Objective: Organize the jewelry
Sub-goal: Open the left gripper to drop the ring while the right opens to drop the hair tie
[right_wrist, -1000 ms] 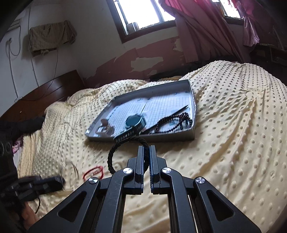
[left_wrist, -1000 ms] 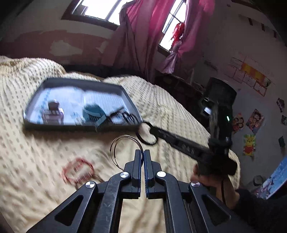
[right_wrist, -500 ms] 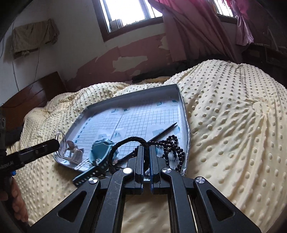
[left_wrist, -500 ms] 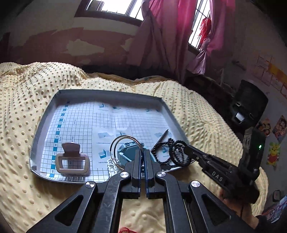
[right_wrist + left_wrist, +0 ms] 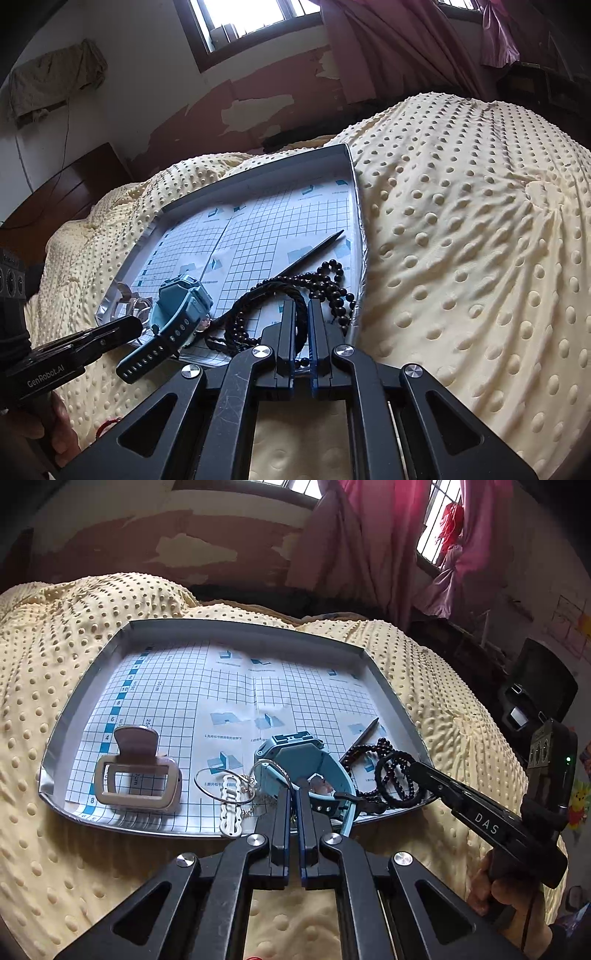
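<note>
The far half of the tray (image 5: 236, 631) is bare grid paper, open to approach. Its near edge is crowded: hair clip (image 5: 136, 775) at the tray's near left, watch (image 5: 306, 764) at near centre, dark beads (image 5: 391, 771) and a thin stick (image 5: 360, 738) at near right. Bedspread (image 5: 461, 240) right of the tray lies free.

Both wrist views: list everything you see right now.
tray: 1, grey, on blanket
blanket: 1, yellow dotted, covering bed
hair clip: 1, beige, tray's left
watch: 1, blue, tray's near edge
wire bangles: 2, silver, in left tool
white strip: 1, white, beside bangles
bead strand: 1, black, tray's right
braided bracelet: 1, black, in right tool
stick: 1, dark, tray's right
left tool: 1, black, shut over tray
right tool: 1, black, shut over tray
</note>
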A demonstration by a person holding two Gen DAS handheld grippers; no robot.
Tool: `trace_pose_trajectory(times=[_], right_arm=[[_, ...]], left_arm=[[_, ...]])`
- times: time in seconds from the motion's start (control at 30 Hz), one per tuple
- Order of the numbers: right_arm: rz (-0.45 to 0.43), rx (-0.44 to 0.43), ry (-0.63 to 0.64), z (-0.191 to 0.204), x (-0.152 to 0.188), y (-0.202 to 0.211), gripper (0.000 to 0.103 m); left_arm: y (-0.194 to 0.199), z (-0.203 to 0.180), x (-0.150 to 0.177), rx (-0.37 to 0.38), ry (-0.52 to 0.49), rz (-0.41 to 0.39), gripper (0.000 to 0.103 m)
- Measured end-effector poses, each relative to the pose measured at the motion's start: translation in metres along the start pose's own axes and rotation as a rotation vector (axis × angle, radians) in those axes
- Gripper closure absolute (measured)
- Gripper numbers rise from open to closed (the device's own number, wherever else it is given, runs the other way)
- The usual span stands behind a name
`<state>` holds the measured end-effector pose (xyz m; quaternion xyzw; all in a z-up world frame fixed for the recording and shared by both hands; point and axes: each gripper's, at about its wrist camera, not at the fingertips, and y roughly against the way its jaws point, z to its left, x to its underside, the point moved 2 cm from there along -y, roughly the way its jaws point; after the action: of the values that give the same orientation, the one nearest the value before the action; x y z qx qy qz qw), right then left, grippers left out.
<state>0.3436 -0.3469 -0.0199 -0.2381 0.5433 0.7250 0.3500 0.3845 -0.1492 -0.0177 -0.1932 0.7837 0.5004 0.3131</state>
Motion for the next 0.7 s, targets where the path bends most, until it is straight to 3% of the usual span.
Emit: trace_pose_trajectory(times=[0.1, 0.17, 0.2, 0.27, 0.3, 0.4, 0.43, 0.5, 0.57, 0.63, 0.7], right_arm=[[-0.011, -0.001, 0.006, 0.000, -0.001, 0.004, 0.089], [-0.024, 0.001, 0.020, 0.000, -0.001, 0.008, 0.073], [-0.037, -0.002, 0.032, 0.002, -0.001, 0.012, 0.071], [-0.053, 0.005, 0.053, 0.004, -0.001, 0.018, 0.069], [-0.062, 0.007, 0.065, 0.005, -0.002, 0.022, 0.068], [-0.099, 0.012, 0.095, 0.008, -0.001, 0.036, 0.051], [-0.114, 0.008, 0.103, 0.009, -0.001, 0.042, 0.045], [-0.147, -0.008, 0.123, 0.010, -0.001, 0.054, 0.037], [-0.182, -0.024, 0.147, 0.012, 0.000, 0.069, 0.015], [-0.223, -0.044, 0.168, 0.014, 0.001, 0.085, 0.003], [-0.260, -0.057, 0.189, 0.018, 0.003, 0.102, 0.001]], left_arm=[[0.001, -0.001, 0.001, -0.016, 0.004, 0.010, 0.100], [0.004, -0.003, 0.001, -0.030, 0.000, 0.005, 0.099], [0.007, -0.004, 0.001, -0.036, 0.000, 0.000, 0.099], [0.013, -0.005, 0.001, -0.042, 0.006, -0.012, 0.089], [0.017, -0.005, 0.001, -0.044, 0.011, -0.021, 0.073], [0.037, -0.007, 0.002, -0.043, 0.034, -0.087, 0.022], [0.044, -0.007, 0.002, -0.038, 0.042, -0.113, 0.016], [0.060, -0.008, 0.003, -0.041, 0.052, -0.156, 0.013], [0.076, -0.010, 0.005, -0.059, 0.056, -0.199, 0.000], [0.095, -0.012, 0.009, -0.092, 0.059, -0.277, 0.000], [0.116, -0.013, 0.014, -0.104, 0.062, -0.363, 0.000]])
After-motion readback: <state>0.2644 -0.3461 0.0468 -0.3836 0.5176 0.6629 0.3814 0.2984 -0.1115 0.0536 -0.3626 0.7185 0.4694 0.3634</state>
